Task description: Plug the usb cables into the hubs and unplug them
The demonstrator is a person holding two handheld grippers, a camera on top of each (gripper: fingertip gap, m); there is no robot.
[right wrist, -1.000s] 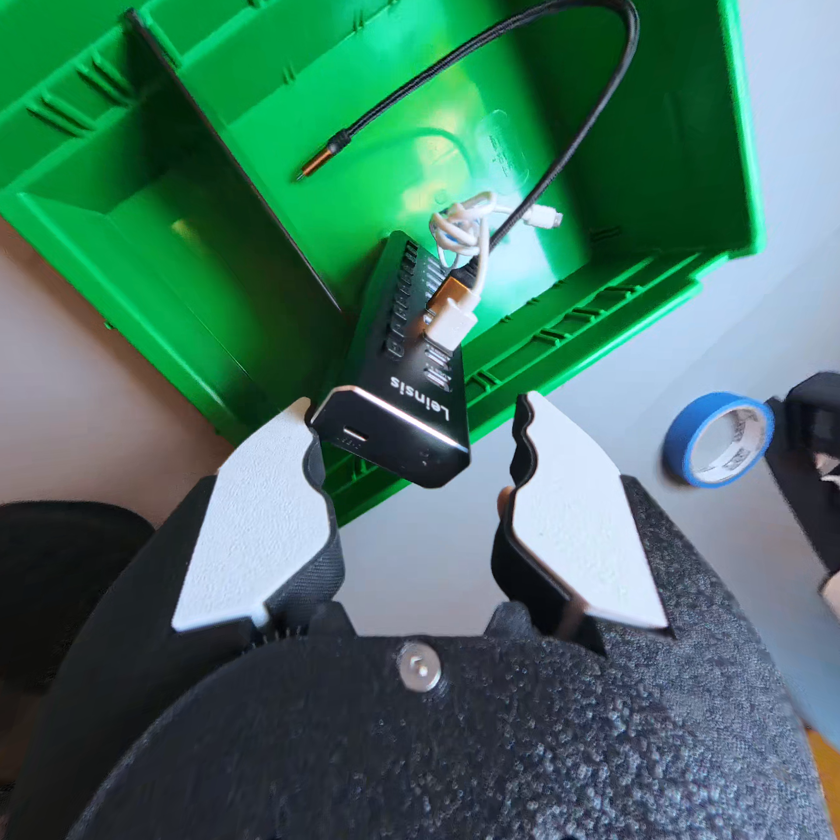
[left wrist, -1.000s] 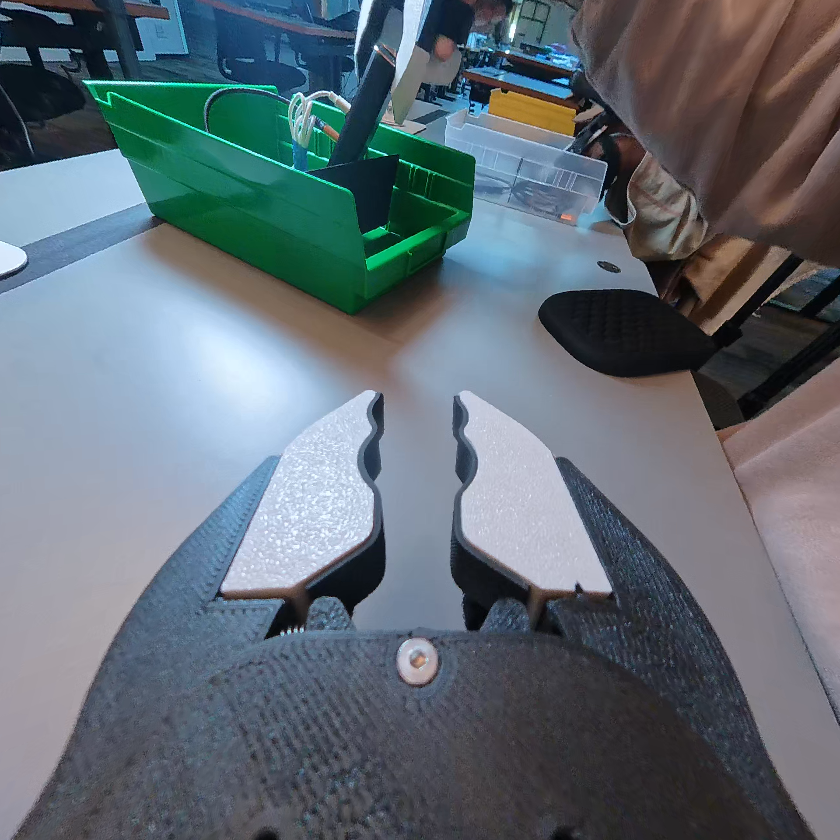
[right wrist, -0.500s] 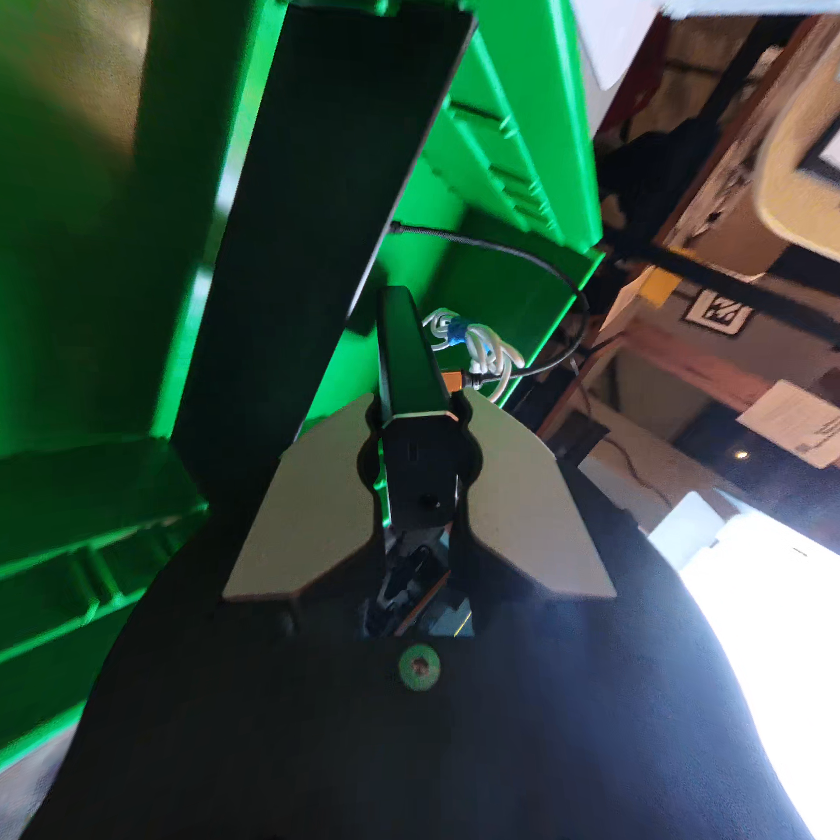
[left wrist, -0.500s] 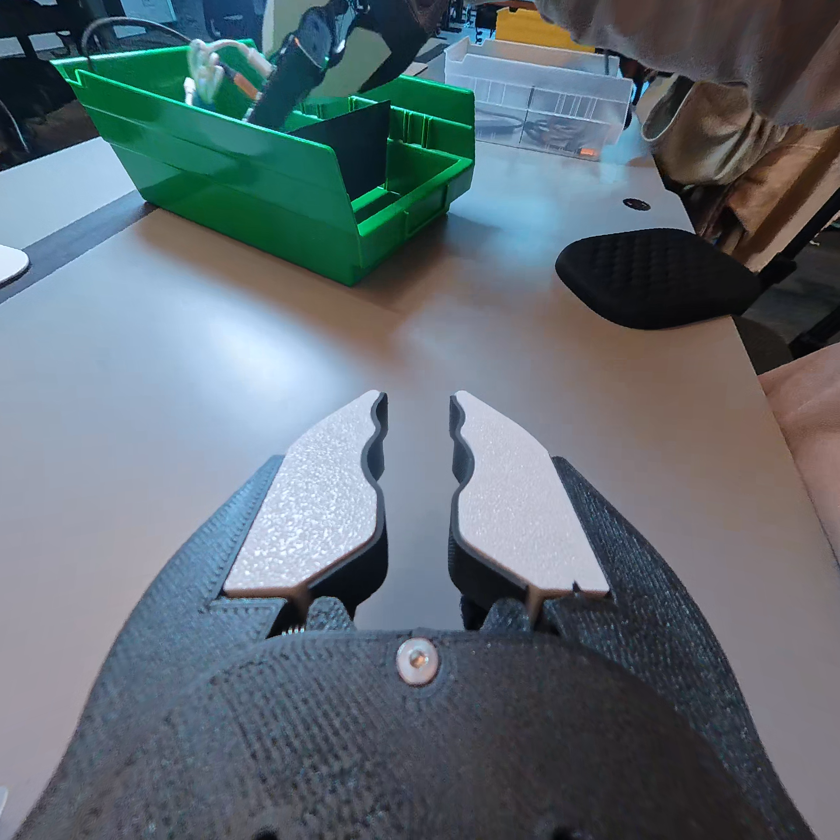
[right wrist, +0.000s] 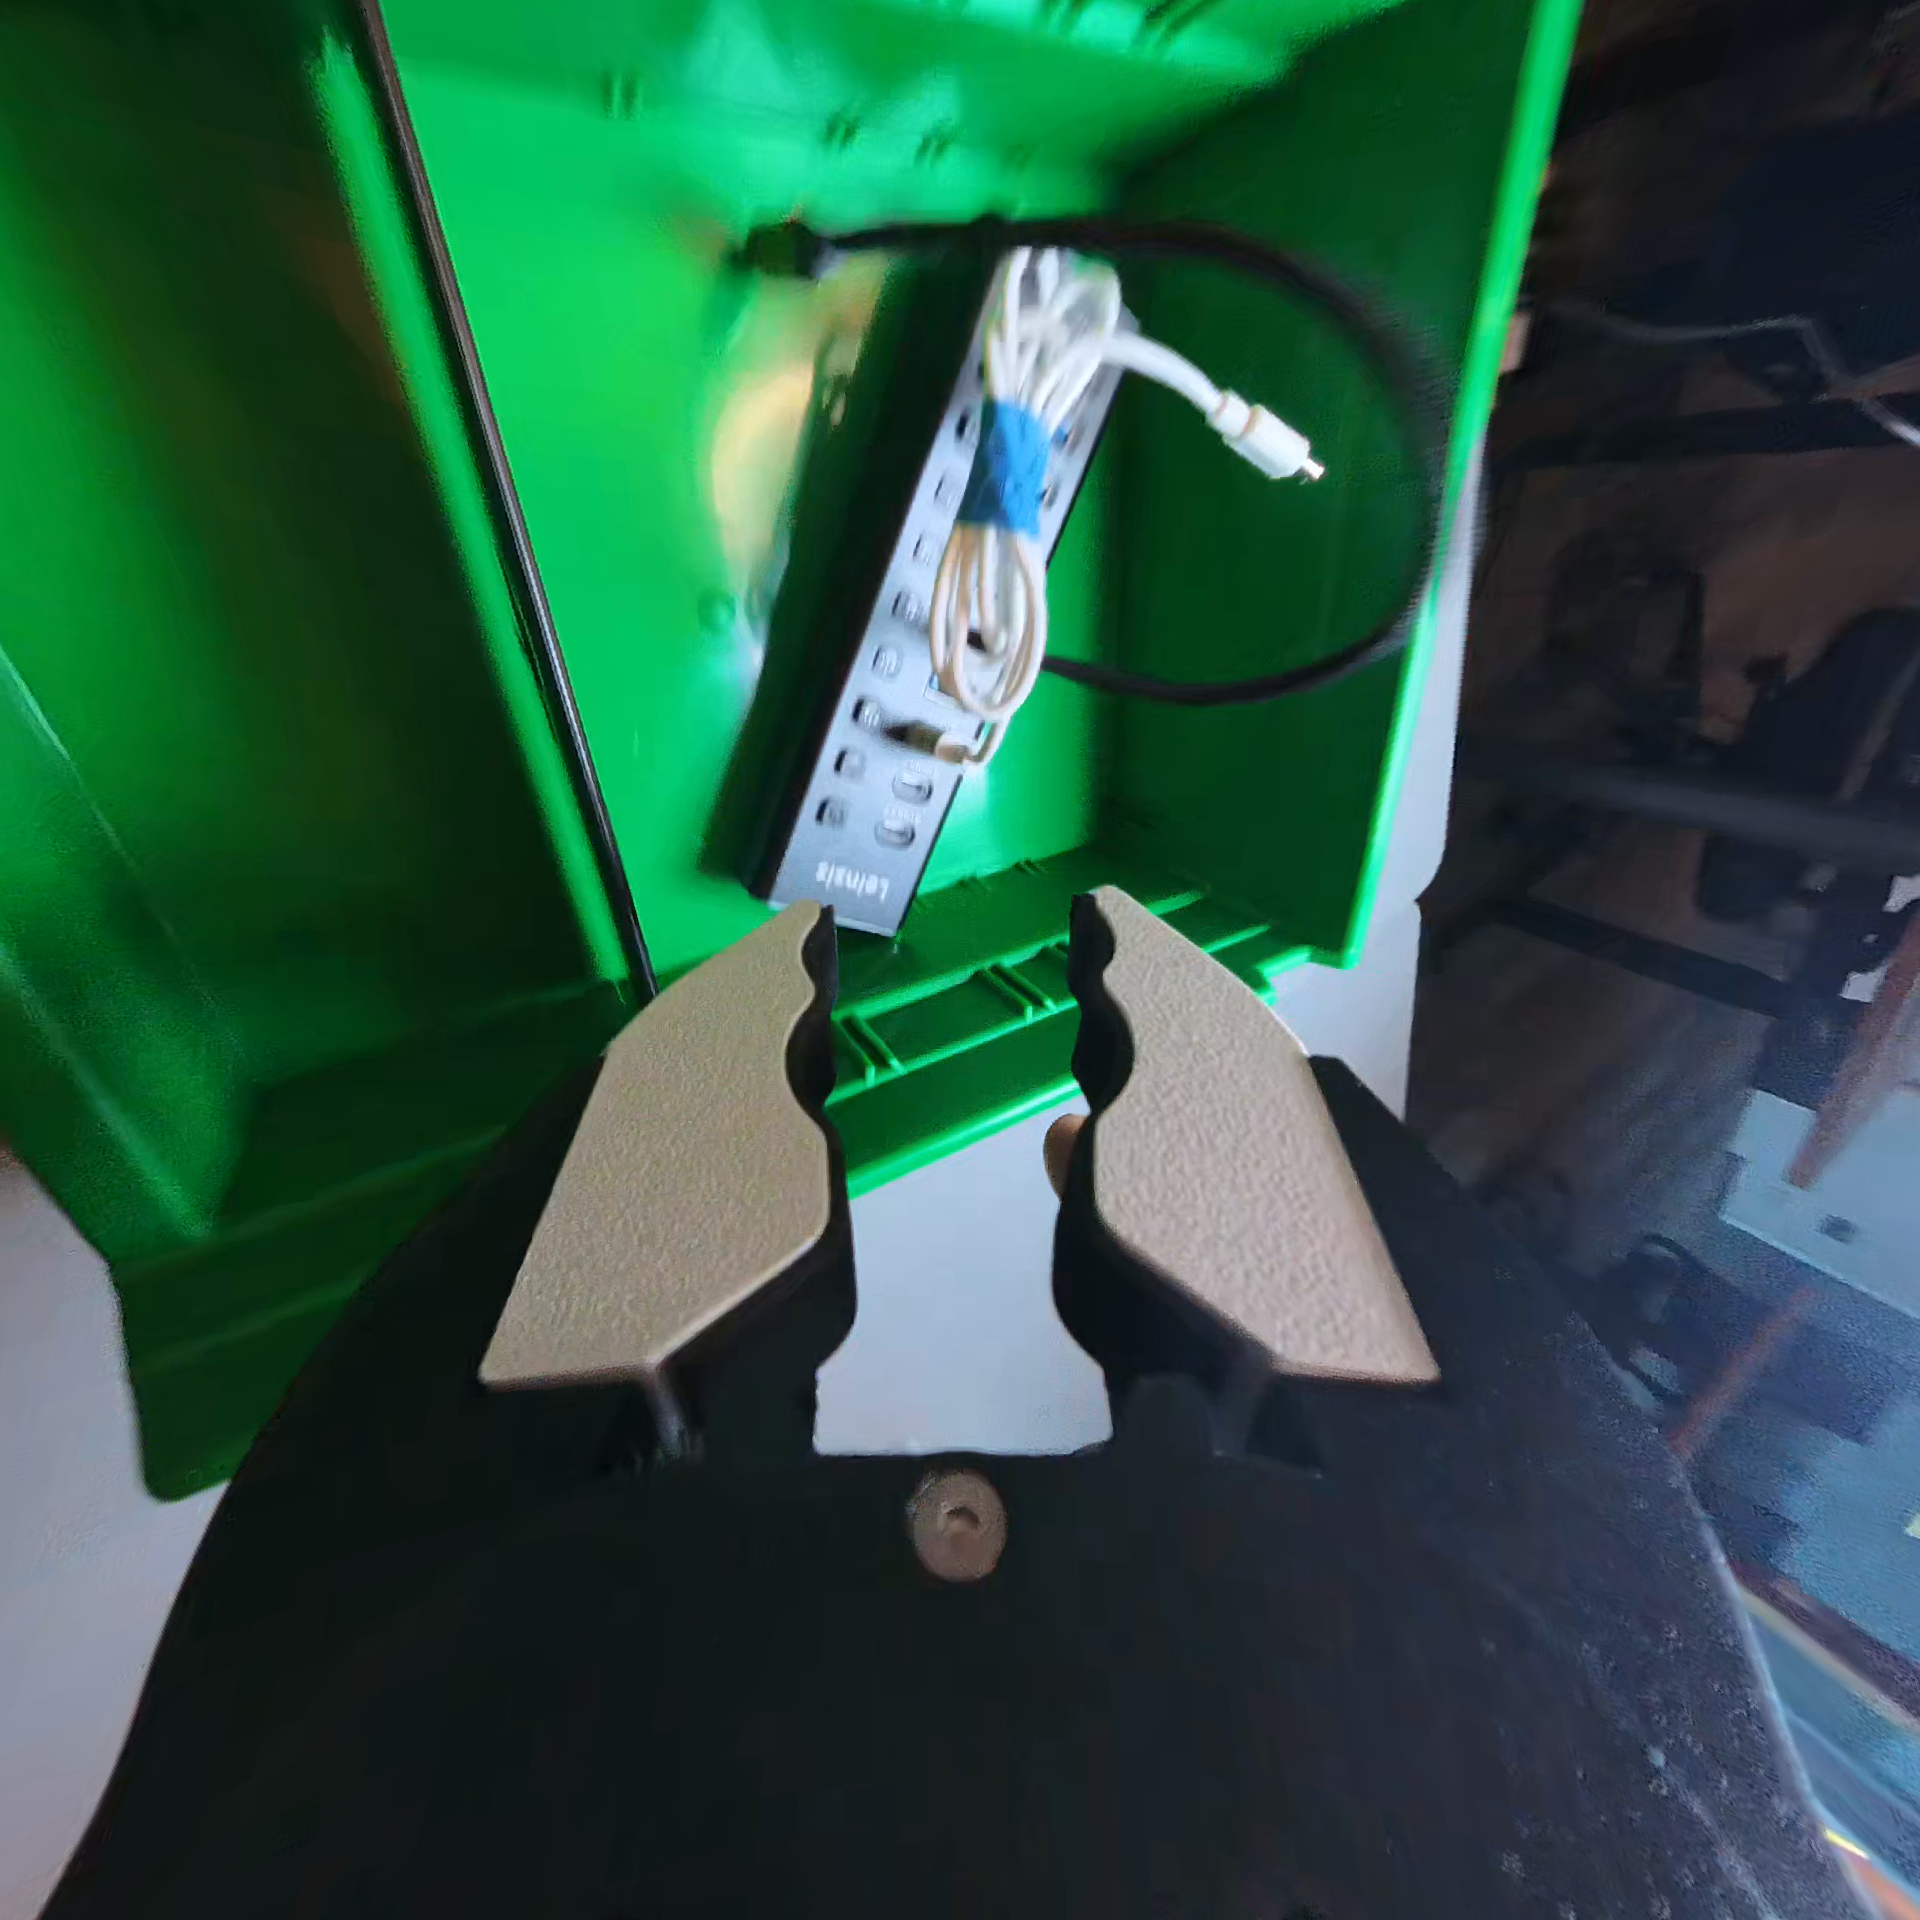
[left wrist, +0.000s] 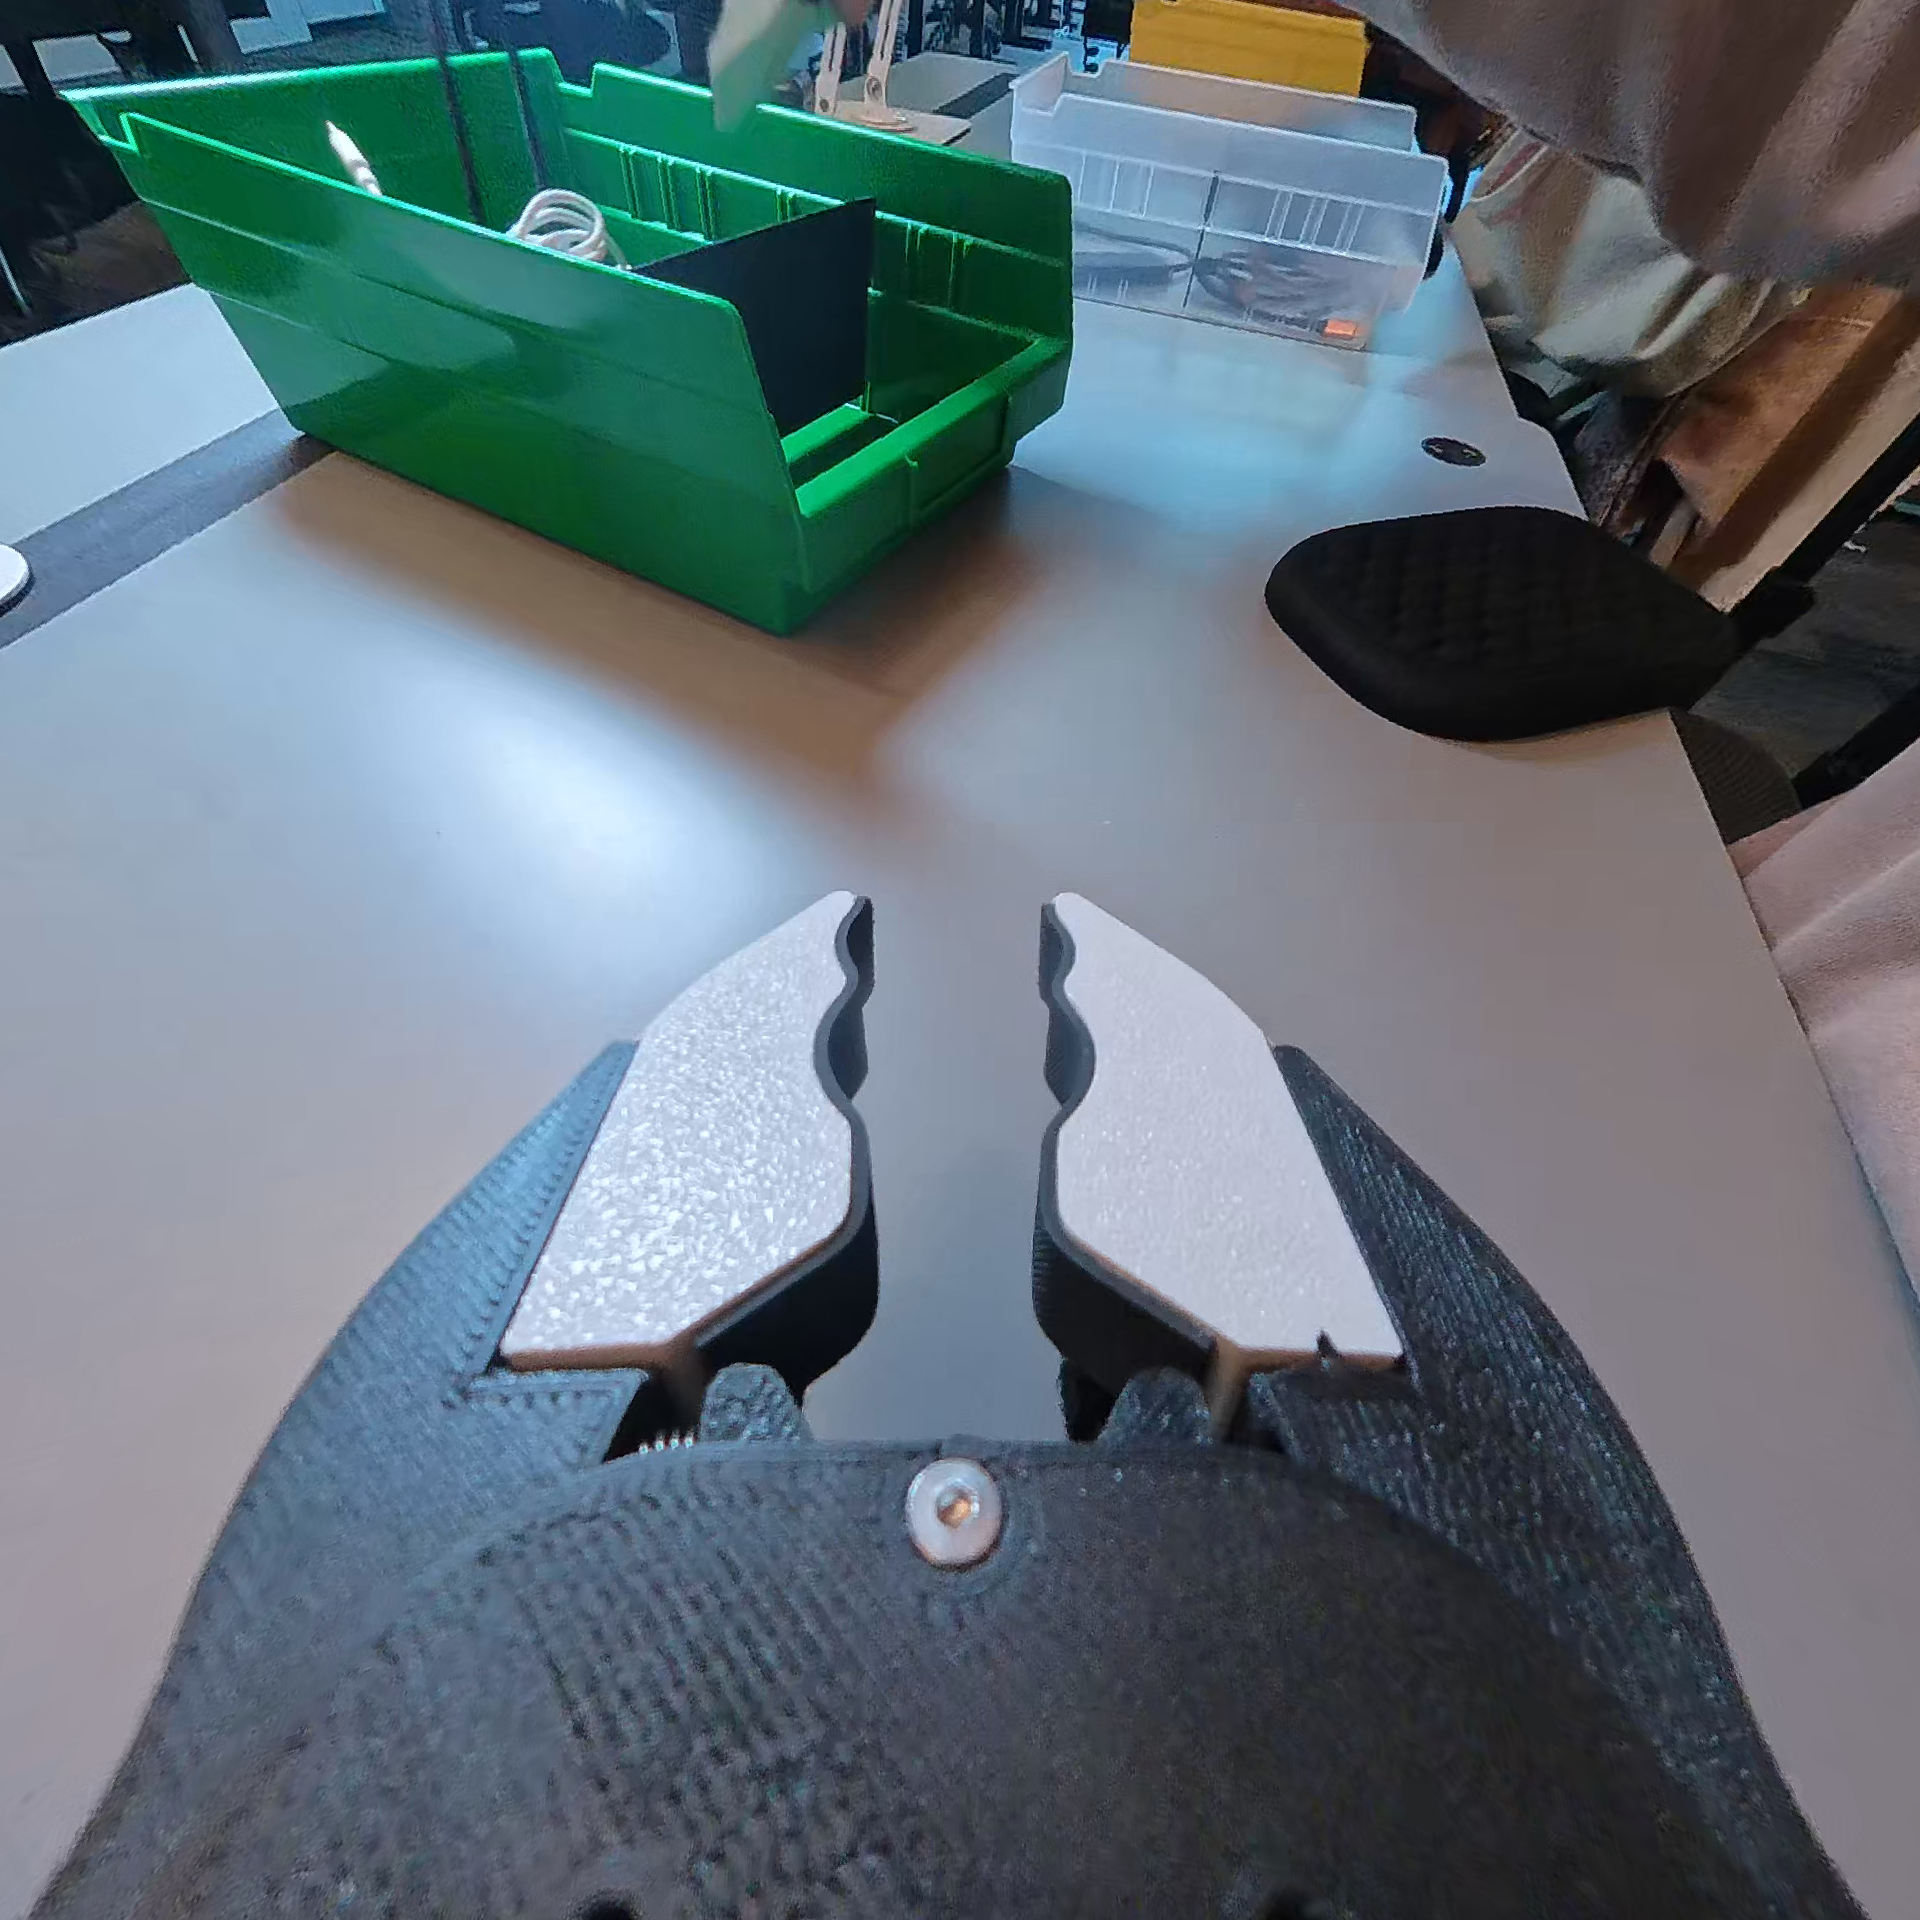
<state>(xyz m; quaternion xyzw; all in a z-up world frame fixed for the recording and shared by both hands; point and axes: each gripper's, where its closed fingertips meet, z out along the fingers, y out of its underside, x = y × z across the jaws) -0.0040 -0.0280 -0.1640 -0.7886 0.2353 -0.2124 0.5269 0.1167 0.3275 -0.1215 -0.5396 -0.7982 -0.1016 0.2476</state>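
Observation:
A black USB hub [right wrist: 894, 623] lies in the larger compartment of the green bin [right wrist: 582, 343]. A white cable bundle [right wrist: 1023, 436] bound with blue tape rests on it, its plug in a port. A black braided cable [right wrist: 1392, 416] loops beside it. My right gripper [right wrist: 951, 914] is open and empty just above the hub's near end. My left gripper [left wrist: 956, 914] is open and empty, low over the grey table [left wrist: 416, 831], well short of the bin [left wrist: 540, 343]. The white cable [left wrist: 566, 223] shows over the bin's wall.
A black divider [left wrist: 790, 301] splits the bin. A clear plastic organiser box [left wrist: 1236, 229] stands behind it. A black chair seat [left wrist: 1496, 613] sits at the table's right edge. A person's sleeve [left wrist: 1714, 114] hangs at the top right. My right fingertips sit around 40 cm from my left ones.
My right gripper held the hub, lowered it into the bin and let go; its jaws now stand open and it has drawn back. My left gripper has barely moved.

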